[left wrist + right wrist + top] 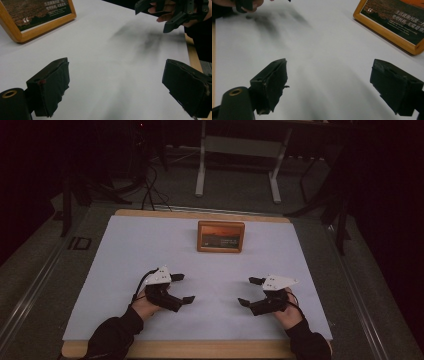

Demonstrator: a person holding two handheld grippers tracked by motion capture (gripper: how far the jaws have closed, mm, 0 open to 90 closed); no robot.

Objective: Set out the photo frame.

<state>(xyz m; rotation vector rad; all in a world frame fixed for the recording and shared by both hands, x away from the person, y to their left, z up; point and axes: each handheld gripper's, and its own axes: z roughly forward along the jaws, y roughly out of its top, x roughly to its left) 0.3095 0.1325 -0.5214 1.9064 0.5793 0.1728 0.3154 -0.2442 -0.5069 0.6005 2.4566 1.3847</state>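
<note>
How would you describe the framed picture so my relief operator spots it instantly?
Start at the white sheet covering the table, then look to its far middle, beyond both open grippers. The framed picture lies there: a light wooden frame around a dark orange landscape with white text, the sheet's lone object.

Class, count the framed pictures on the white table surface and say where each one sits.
1. The wooden picture frame lies at the far middle of the white table surface, ahead of the open left gripper and right gripper. Nothing appears hidden.
</note>
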